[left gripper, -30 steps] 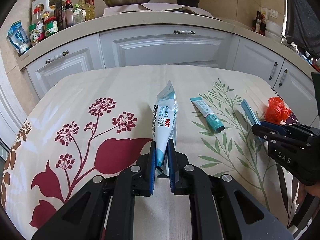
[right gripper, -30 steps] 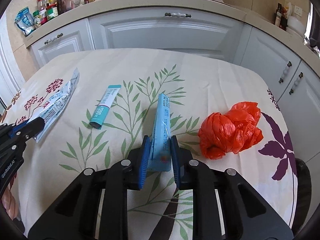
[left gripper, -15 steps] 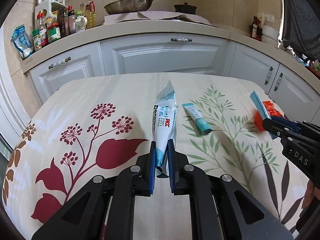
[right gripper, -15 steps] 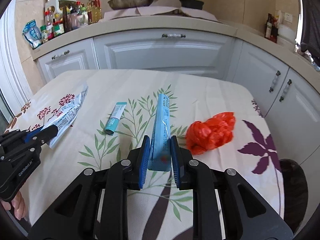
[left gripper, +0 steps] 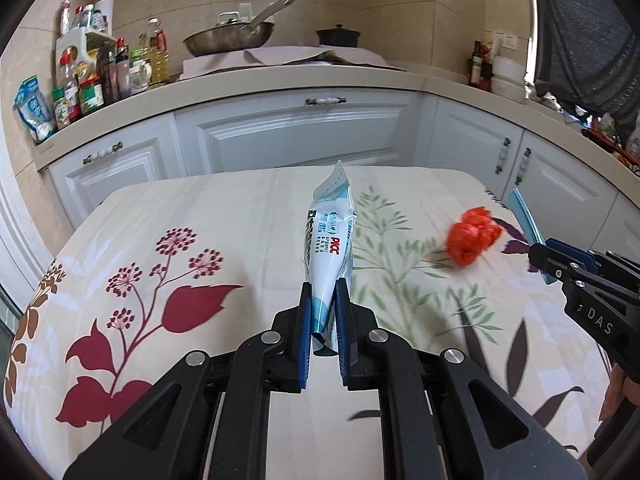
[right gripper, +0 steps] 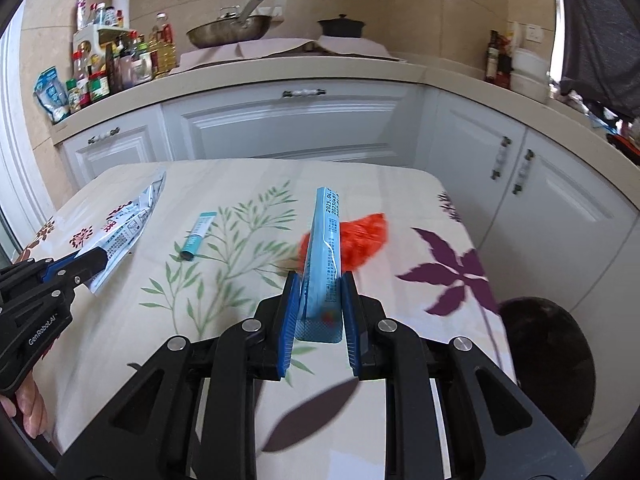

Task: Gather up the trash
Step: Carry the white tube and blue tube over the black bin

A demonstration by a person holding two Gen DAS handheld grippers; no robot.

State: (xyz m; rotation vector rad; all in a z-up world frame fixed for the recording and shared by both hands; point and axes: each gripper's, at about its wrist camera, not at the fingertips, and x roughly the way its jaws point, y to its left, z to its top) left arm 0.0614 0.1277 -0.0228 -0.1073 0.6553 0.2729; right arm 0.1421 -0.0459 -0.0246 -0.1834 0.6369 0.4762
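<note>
Both grippers now lift higher off the table (right gripper: 400,196). The left gripper (left gripper: 323,316) pinches the pouch (left gripper: 330,248); the right gripper (right gripper: 320,304) pinches the blue packet (right gripper: 324,248). The dark round thing (right gripper: 548,360) may be the bin.

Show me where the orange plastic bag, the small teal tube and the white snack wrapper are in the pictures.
orange plastic bag (left gripper: 473,236), left wrist view, middle of the crumpled bundle.
small teal tube (right gripper: 197,232), right wrist view, middle of its body.
white snack wrapper (left gripper: 329,248), left wrist view, printed middle above the fingers.

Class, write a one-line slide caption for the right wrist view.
Right gripper clamps a blue packet above the floral tablecloth; the left gripper holds a white pouch.
</note>
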